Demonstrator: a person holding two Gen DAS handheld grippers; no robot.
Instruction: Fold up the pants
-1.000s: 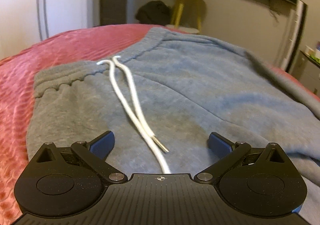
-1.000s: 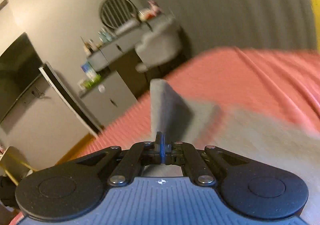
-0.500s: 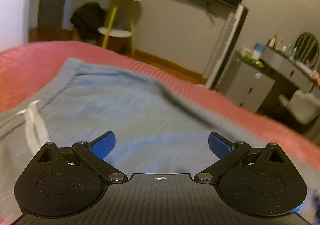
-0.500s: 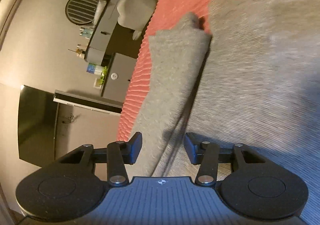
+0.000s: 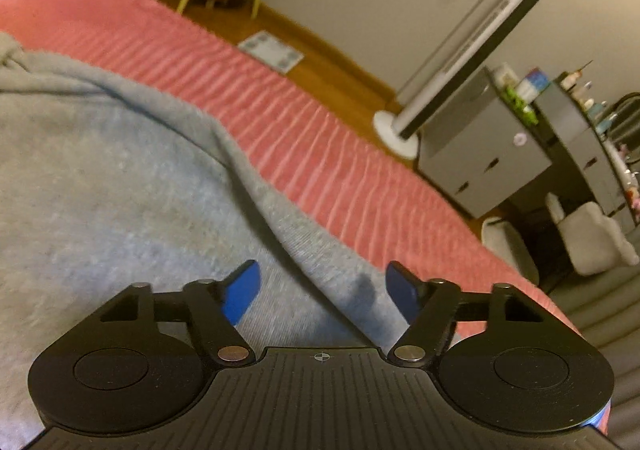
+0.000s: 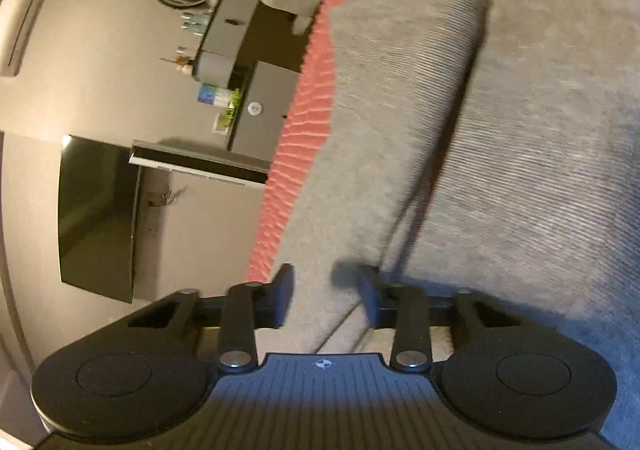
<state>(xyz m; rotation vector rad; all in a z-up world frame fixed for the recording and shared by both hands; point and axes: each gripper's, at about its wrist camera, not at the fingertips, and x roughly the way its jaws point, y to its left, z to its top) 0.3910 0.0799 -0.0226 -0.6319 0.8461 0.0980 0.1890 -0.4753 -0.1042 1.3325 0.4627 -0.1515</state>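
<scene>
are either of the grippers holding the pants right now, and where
Neither holds them. The left gripper and right gripper each have a fold edge of the grey pants between parted fingers, which have just been closing.

— Where are the pants (image 5: 120, 190)?
— Grey sweatpants, spread flat on the red bedspread (image 5: 320, 122).
— Any fold?
— One leg (image 6: 384, 98) lies doubled over, its ribbed cuff near the bed's edge.

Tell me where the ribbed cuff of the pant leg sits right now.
In the right wrist view, the ribbed cuff lies at top centre, on the grey pants, beside the red bedspread.
</scene>
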